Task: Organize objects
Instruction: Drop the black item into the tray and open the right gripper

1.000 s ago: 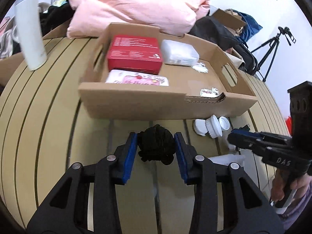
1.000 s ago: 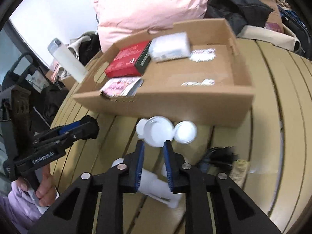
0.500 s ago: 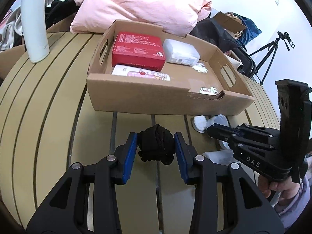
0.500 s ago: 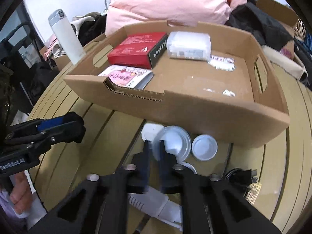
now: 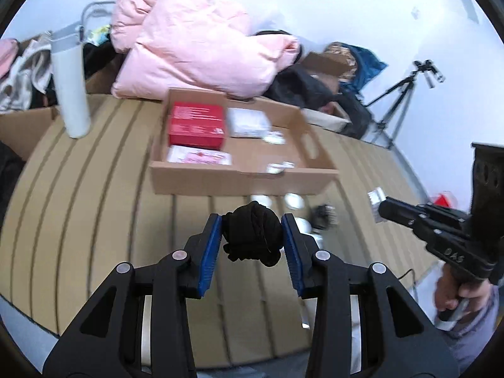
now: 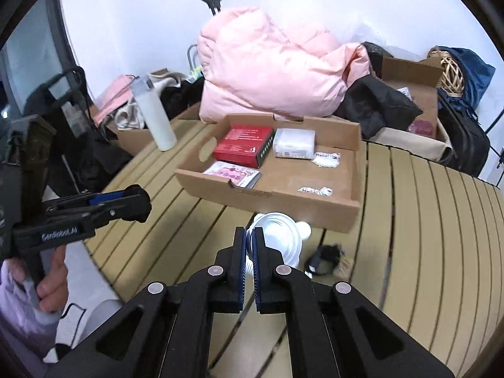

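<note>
My left gripper [image 5: 251, 236] is shut on a black bundled cord [image 5: 252, 236] and holds it above the slatted table, in front of the cardboard tray [image 5: 239, 181]. My right gripper [image 6: 249, 252] is shut on a white plastic cup-like piece [image 6: 280, 233], lifted above the table in front of the tray [image 6: 315, 211]. The tray holds a red box [image 6: 242, 146], a white packet [image 6: 293, 143], a pink card [image 6: 231, 173] and stickers [image 6: 326, 159]. The right gripper also shows in the left wrist view [image 5: 390, 212], and the left gripper in the right wrist view [image 6: 138, 204].
A white bottle [image 5: 71, 91] stands at the table's far left. A small white lid [image 6: 304, 228] and a black plug with cable [image 6: 324, 258] lie in front of the tray. A pink quilt [image 6: 271, 72], bags and boxes pile behind. A tripod [image 5: 400, 94] stands at right.
Both grippers have risen and drawn back from the tray. The right gripper has lifted the white cup piece off the table. The left still holds the black cord.
</note>
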Demonstrator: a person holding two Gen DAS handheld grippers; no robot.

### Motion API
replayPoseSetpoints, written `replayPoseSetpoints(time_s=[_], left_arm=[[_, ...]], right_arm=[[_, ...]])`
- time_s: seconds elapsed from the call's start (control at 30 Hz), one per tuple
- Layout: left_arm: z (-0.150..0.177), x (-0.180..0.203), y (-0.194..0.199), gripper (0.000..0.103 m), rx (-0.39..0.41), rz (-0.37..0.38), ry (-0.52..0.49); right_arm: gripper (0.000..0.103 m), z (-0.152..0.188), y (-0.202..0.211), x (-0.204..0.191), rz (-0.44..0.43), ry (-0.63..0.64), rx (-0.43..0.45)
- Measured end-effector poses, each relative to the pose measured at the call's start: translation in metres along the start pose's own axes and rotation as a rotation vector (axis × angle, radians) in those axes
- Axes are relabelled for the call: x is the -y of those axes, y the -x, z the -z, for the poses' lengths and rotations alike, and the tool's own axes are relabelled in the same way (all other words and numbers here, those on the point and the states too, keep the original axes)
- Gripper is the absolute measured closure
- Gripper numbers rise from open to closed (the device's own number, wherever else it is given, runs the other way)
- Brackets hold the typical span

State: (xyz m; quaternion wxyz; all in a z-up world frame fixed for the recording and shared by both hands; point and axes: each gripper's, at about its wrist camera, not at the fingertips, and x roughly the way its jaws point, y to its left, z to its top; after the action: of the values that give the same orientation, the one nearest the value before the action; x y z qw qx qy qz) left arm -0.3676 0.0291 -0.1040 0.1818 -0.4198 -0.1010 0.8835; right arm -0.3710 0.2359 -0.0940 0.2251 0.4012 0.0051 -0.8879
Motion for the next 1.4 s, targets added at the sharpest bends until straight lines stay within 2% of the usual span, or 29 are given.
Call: replayPoseSetpoints(time_s=[0.1, 0.17, 0.23, 0.33, 0.43, 0.47, 0.57, 0.67, 0.73, 0.77, 0.83, 0.87, 0.9, 0.93, 0.97, 1.0, 1.03, 1.13, 1.27, 1.33, 1.4], left_arm=[[-0.006, 0.01, 0.004, 0.068, -0.012, 0.013, -0.007], [-0.016, 0.018, 0.002, 0.068, -0.033, 0.051, -0.018], [-0.037, 0.023, -0.011, 0.068, -0.073, 0.1, -0.019], [-0.077, 0.03, -0.043, 0.068, -0.116, 0.093, -0.022], [-0.115, 0.035, -0.091, 0.068, -0.153, 0.065, -0.05], [-0.126, 0.034, -0.113, 0.068, -0.171, 0.034, -0.053], [-0.148, 0.025, -0.173, 0.068, -0.251, 0.004, -0.024], [-0.162, 0.024, -0.219, 0.068, -0.289, -0.005, 0.006], [-0.168, 0.029, -0.244, 0.07, -0.298, 0.017, 0.013], [-0.172, 0.029, -0.252, 0.068, -0.292, -0.003, 0.02], [-0.179, 0.026, -0.266, 0.06, -0.28, 0.01, 0.043], [-0.181, 0.023, -0.27, 0.05, -0.285, 0.028, 0.065], [-0.182, 0.02, -0.271, 0.043, -0.285, 0.049, 0.085], [-0.182, 0.018, -0.269, 0.041, -0.277, 0.07, 0.099], [-0.183, 0.017, -0.265, 0.037, -0.263, 0.085, 0.102], [-0.185, 0.017, -0.261, 0.035, -0.253, 0.086, 0.097], [-0.187, 0.018, -0.252, 0.035, -0.238, 0.074, 0.085], [-0.193, 0.02, -0.228, 0.033, -0.214, 0.052, 0.051], [-0.19, 0.014, -0.168, 0.026, -0.171, 0.021, -0.002], [-0.184, 0.014, -0.128, 0.02, -0.14, -0.011, -0.049], [-0.177, 0.014, -0.088, 0.009, -0.124, -0.041, -0.102]], right_arm=[[0.099, 0.005, 0.018, 0.002, 0.029, -0.005, 0.004], [0.099, 0.001, 0.023, 0.007, 0.036, -0.023, 0.004], [0.099, -0.01, 0.024, 0.016, 0.041, -0.041, 0.003], [0.099, -0.039, 0.011, 0.039, 0.03, -0.073, -0.016], [0.099, -0.082, -0.029, 0.073, 0.01, -0.135, -0.059], [0.099, -0.091, -0.042, 0.081, 0.001, -0.147, -0.074], [0.099, -0.126, -0.108, 0.108, 0.0, -0.204, -0.141], [0.099, -0.145, -0.164, 0.126, 0.052, -0.223, -0.179], [0.099, -0.151, -0.196, 0.144, 0.076, -0.276, -0.193], [0.099, -0.153, -0.21, 0.154, 0.082, -0.315, -0.209], [0.098, -0.155, -0.225, 0.171, 0.075, -0.365, -0.219], [0.096, -0.156, -0.228, 0.178, 0.061, -0.378, -0.21], [0.087, -0.156, -0.227, 0.184, 0.047, -0.394, -0.2], [0.068, -0.156, -0.225, 0.188, 0.039, -0.405, -0.192], [0.055, -0.157, -0.22, 0.192, 0.029, -0.415, -0.178], [0.032, -0.157, -0.215, 0.194, 0.026, -0.419, -0.165], [0.026, -0.157, -0.21, 0.195, -0.006, -0.425, -0.153], [0.024, -0.161, -0.19, 0.187, 0.027, -0.399, -0.133], [0.024, -0.162, -0.144, 0.165, 0.04, -0.336, -0.135], [0.024, -0.157, -0.112, 0.154, 0.058, -0.3, -0.124], [0.024, -0.153, -0.072, 0.142, 0.075, -0.26, -0.119]])
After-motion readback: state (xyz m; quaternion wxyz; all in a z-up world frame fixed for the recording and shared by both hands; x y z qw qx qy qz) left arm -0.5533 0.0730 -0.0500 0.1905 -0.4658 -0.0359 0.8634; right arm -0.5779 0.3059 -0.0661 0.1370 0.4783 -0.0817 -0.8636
